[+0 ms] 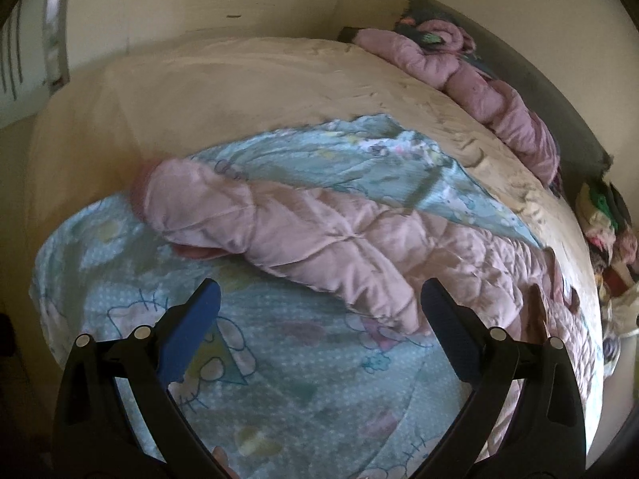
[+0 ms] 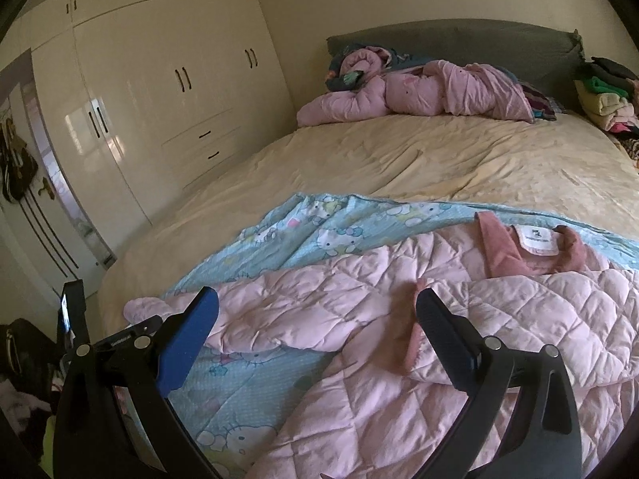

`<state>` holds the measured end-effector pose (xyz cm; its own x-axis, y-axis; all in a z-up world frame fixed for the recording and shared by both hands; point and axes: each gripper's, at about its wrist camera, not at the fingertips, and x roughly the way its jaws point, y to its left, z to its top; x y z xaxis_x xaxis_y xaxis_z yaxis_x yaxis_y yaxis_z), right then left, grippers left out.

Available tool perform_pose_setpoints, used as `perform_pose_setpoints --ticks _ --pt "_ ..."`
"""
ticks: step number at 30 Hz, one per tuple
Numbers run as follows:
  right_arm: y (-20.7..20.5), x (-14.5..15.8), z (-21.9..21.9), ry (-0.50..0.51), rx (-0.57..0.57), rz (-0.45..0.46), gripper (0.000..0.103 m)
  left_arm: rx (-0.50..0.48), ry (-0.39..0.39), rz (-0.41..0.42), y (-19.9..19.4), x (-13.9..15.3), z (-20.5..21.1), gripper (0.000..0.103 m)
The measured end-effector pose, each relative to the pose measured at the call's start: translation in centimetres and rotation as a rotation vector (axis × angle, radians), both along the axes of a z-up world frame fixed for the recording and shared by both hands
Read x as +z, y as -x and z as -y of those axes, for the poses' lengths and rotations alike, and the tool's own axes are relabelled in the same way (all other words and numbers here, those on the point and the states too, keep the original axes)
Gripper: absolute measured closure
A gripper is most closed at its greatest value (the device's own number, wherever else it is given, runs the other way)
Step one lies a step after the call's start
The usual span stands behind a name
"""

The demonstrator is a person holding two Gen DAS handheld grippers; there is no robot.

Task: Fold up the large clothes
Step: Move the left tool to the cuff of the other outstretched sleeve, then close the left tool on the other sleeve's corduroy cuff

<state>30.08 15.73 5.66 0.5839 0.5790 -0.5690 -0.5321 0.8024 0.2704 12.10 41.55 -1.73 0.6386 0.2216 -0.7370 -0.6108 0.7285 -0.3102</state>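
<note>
Here both claws hang wide and empty: the left gripper (image 1: pixel 319 303) over the pink jacket's sleeve (image 1: pixel 247 223), the right gripper (image 2: pixel 317 311) above its quilted body (image 2: pixel 359 279).

Left claw (image 1: pixel 319 299): held with fingers spread wide, nothing gripped between them.
Right claw (image 2: pixel 317 305): likewise held with fingers parted wide, nothing gripped.

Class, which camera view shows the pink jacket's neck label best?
The right wrist view: the white label lies in plain sight inside the collar of the jacket. The left wrist view shows mainly a sleeve; no label is visible there.
</note>
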Motion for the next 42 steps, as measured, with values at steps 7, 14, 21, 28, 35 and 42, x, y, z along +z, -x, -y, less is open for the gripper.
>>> perform_pose_setpoints --ticks 7,14,21,28,35,42 --pt "-0.3 -1.7 -1.3 0.001 0.021 -0.034 0.004 0.085 0.081 0.038 0.9 -1.9 -2.5 0.009" --pt "-0.6 -3.4 -2.4 0.012 0.032 -0.073 0.004 0.184 0.171 0.058 1.0 -3.3 -5.0 0.009" --pt "-1.1 -4.1 -2.3 0.014 0.019 -0.094 0.004 0.273 0.289 0.095 0.7 -4.4 -7.7 0.009" --pt "-1.3 -3.8 -1.0 0.01 -0.011 -0.087 0.004 0.387 0.344 0.101 1.4 -6.1 -10.3 0.009" --pt "-1.3 -4.2 1.2 0.0 -0.059 -0.11 0.004 0.36 0.254 0.076 1.5 -5.3 -9.7 0.056" --pt "-0.5 -4.7 4.0 -0.018 -0.1 -0.139 0.004 0.276 0.155 0.2 2.4 -1.0 -7.9 0.094"
